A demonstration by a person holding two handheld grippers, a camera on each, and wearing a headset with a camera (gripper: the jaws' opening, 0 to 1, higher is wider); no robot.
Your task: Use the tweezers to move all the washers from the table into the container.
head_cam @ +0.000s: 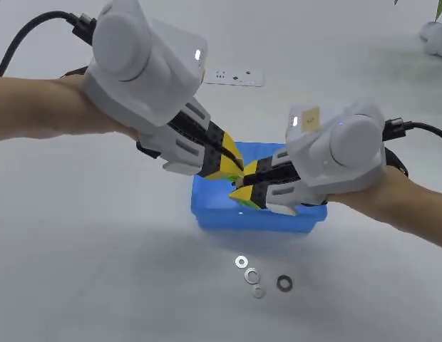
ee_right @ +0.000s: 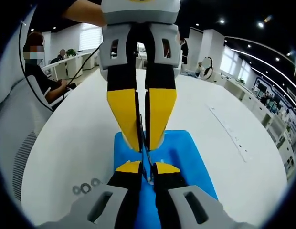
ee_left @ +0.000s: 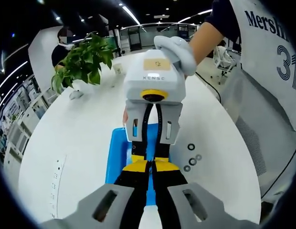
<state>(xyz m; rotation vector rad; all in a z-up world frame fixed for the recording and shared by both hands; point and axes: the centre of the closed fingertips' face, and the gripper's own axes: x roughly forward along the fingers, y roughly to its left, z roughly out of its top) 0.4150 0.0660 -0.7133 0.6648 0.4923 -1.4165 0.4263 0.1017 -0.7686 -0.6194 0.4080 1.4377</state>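
Note:
Both grippers meet tip to tip over the blue container (head_cam: pixel 249 217). My left gripper (head_cam: pixel 235 167) comes in from the upper left, my right gripper (head_cam: pixel 239 189) from the right. In the right gripper view thin metal tweezers (ee_right: pixel 147 164) run between my right gripper's (ee_right: pixel 148 168) yellow-tipped jaws and up into the left gripper's (ee_right: pixel 142 143) jaws; both pairs look shut on them. The left gripper (ee_left: pixel 150 165) faces the right one over the container (ee_left: pixel 114 157). Several washers (head_cam: pixel 252 275) lie on the white table in front of the container, also visible as washers (ee_left: pixel 192 161) and washers (ee_right: pixel 85 187).
A white power strip (head_cam: pixel 235 75) lies on the table beyond the container. A potted plant (ee_left: pixel 86 59) stands at the table's far end. A person in a printed shirt stands close at the table edge, and other people sit at desks in the background.

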